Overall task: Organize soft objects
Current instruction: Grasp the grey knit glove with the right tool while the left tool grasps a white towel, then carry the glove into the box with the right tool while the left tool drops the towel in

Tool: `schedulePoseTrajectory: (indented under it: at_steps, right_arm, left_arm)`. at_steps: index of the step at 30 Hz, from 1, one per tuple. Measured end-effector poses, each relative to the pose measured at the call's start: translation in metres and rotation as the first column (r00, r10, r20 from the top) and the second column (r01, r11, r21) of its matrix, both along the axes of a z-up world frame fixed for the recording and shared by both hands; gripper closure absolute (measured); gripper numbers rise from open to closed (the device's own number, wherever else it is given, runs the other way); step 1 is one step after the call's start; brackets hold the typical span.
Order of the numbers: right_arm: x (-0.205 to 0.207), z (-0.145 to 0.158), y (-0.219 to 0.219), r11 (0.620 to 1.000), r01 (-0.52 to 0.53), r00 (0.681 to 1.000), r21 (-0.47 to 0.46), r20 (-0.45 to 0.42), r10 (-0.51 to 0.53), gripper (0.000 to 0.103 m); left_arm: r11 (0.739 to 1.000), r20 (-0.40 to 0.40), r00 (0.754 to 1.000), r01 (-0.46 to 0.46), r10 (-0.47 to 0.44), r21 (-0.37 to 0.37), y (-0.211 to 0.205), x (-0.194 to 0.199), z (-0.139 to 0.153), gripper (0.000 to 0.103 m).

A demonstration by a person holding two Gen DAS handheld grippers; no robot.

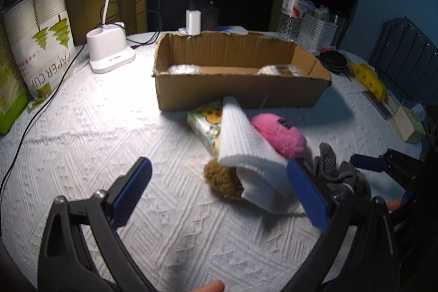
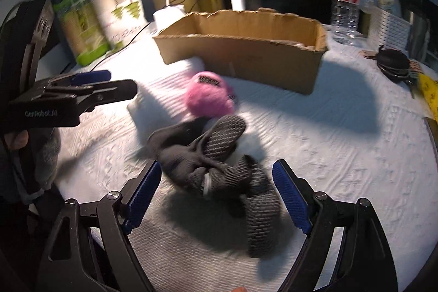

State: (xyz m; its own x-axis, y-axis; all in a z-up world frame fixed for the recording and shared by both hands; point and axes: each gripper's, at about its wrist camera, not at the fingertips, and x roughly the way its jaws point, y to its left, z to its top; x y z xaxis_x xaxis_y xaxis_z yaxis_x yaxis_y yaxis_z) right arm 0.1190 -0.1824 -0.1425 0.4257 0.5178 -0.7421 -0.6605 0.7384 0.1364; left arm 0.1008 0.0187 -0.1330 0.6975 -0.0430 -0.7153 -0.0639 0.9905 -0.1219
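While both sets of jaws stood spread and empty, we sized up the pile. Right gripper (image 2: 216,193) hovered over the dark grey knit socks (image 2: 216,168), pads either side of the bunched middle but apparently not touching. We judged the socks light, limp and grippy; best hold looked like the thick knot at the centre, since a toe end would likely dangle and drag.

Left gripper (image 1: 219,190) was open near the folded white cloth (image 1: 246,152), which draped over a brown fuzzy toy (image 1: 223,181) and leaned on the pink plush (image 1: 279,134). A tissue pack (image 1: 206,125) lay under the cloth edge. All soft, nothing fragile; the cloth would probably unfold if pinched by one layer.

Cardboard box (image 1: 241,92) sat just behind the pile, open top, ragged rim, two wrapped items already inside. Bare white tablecloth (image 1: 109,133) to the left gave room; the grippers were close together, so we flagged a clash risk. Desk lamp (image 1: 109,54) stood well apart.
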Motion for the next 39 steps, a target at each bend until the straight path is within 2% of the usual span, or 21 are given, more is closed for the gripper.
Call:
schedulePoseTrajectory:
  at_steps: [4, 6, 10, 12, 16, 21, 23, 24, 29, 33, 39]
  right_arm:
    - [0.002, -0.006, 0.003, 1.000, -0.019, 1.000, 0.003, -0.001, 0.019, 0.029]
    - [0.003, -0.005, 0.001, 0.999, -0.023, 1.000, 0.024, -0.003, 0.023, 0.039]
    - [0.007, 0.006, -0.012, 0.996, -0.024, 1.000, 0.087, 0.006, 0.024, 0.046]
    - [0.011, 0.011, -0.018, 0.995, -0.012, 1.000, 0.099, 0.014, 0.011, 0.046]
    - [0.020, 0.019, -0.035, 0.989, 0.014, 1.000, 0.144, 0.015, -0.016, 0.046]
    - [0.028, 0.024, -0.049, 0.986, 0.035, 0.999, 0.162, 0.027, -0.040, 0.046]
    - [0.032, 0.024, -0.053, 0.985, 0.048, 0.998, 0.166, 0.028, -0.053, 0.046]
    - [0.033, 0.024, -0.055, 0.984, 0.052, 0.998, 0.168, 0.028, -0.058, 0.047]
    - [0.036, 0.034, -0.064, 0.979, 0.072, 0.996, 0.190, 0.043, -0.081, 0.049]
    - [0.039, 0.044, -0.071, 0.974, 0.099, 0.992, 0.206, 0.059, -0.114, 0.049]
    - [0.040, 0.053, -0.077, 0.969, 0.123, 0.987, 0.212, 0.072, -0.141, 0.049]
  left_arm:
    - [1.000, -0.007, 1.000, 0.003, -0.003, -0.012, 0.001, 0.004, -0.003, 0.004]
    - [1.000, -0.013, 1.000, 0.014, -0.015, -0.017, 0.001, 0.010, -0.005, 0.004]
    - [0.999, -0.039, 0.999, 0.029, -0.030, -0.016, -0.002, 0.026, -0.011, 0.004]
    - [0.999, -0.043, 0.998, 0.042, -0.043, -0.028, -0.004, 0.033, -0.012, 0.014]
    - [0.998, -0.076, 0.995, 0.060, -0.061, -0.017, -0.012, 0.045, -0.018, 0.025]
    - [0.995, -0.071, 0.993, 0.097, -0.095, 0.013, -0.023, 0.048, -0.017, 0.058]
    - [0.994, -0.057, 0.992, 0.113, -0.112, 0.014, -0.026, 0.047, -0.013, 0.064]
    - [0.993, -0.052, 0.992, 0.118, -0.117, 0.019, -0.027, 0.047, -0.012, 0.073]
    - [0.989, -0.018, 0.989, 0.145, -0.144, 0.027, -0.032, 0.042, 0.001, 0.079]
    - [0.988, 0.023, 0.987, 0.156, -0.156, 0.024, -0.034, 0.037, 0.015, 0.087]
    - [0.984, 0.091, 0.980, 0.174, -0.176, 0.033, -0.032, 0.030, 0.039, 0.093]
